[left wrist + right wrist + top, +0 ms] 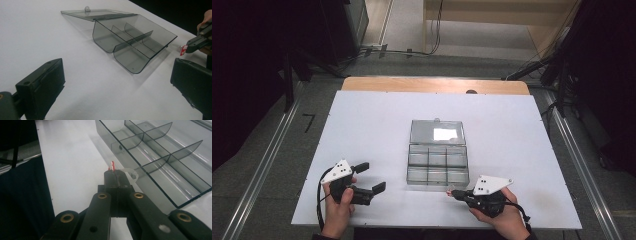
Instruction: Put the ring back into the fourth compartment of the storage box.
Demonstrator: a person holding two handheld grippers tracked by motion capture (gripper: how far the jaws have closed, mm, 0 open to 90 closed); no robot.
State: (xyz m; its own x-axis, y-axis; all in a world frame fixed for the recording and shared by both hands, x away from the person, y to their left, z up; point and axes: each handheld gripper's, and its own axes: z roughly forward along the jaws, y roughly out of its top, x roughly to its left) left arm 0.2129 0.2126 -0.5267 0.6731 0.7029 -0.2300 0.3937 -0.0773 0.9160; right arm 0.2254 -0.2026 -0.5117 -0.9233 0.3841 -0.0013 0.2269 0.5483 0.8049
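At about five o'clock from the clear compartment box (pixel 438 167), just off its near right corner, the right gripper (pixel 454 193) has its jaws pressed together on a small red-and-white piece (pixel 112 166), of which a red tip and a pale clear loop poke out. The left gripper (pixel 373 176) hangs at eight o'clock from the box, jaws standing wide apart with nothing between them. The box sits mid-table on the white table (pixel 362 125), lid folded back toward twelve o'clock. The piece looks tiny, light and probably slippery plastic; it is best pinched across its flat body, not the thin loop, which could bend or flick away.
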